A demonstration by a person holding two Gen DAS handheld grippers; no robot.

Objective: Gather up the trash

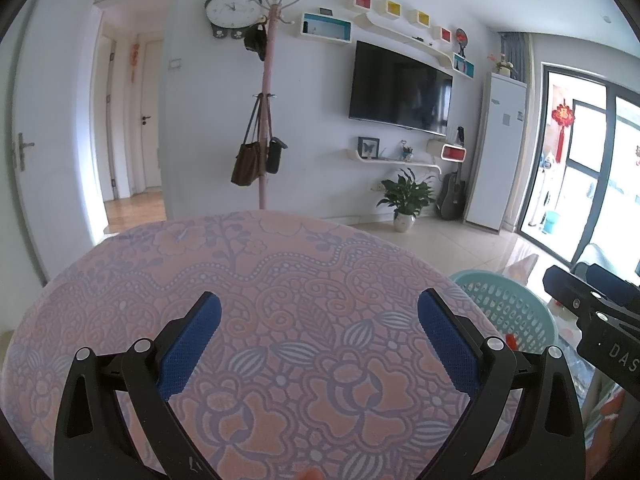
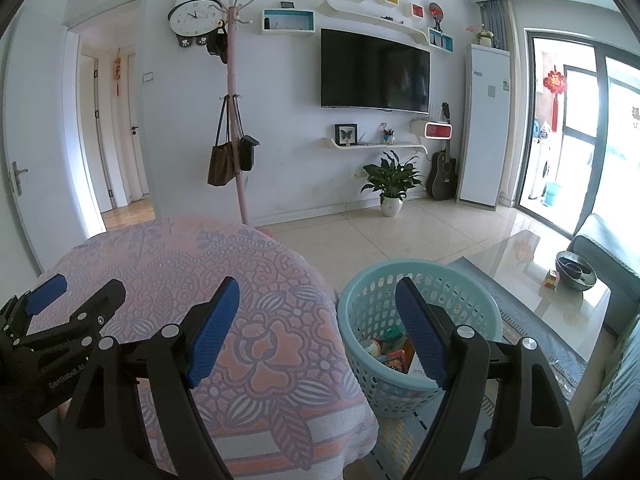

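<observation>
A light teal plastic basket stands on the floor to the right of a surface covered with a pink and purple floral cloth. Several pieces of colourful trash lie in its bottom. My right gripper is open and empty, held above the cloth's right edge and the basket. My left gripper is open and empty above the cloth. The basket also shows in the left wrist view, at the right. The left gripper appears at the left edge of the right wrist view.
A glass coffee table with a dark bowl stands to the right, beside a sofa. A pink coat stand with bags, a potted plant, a guitar and a wall TV are beyond.
</observation>
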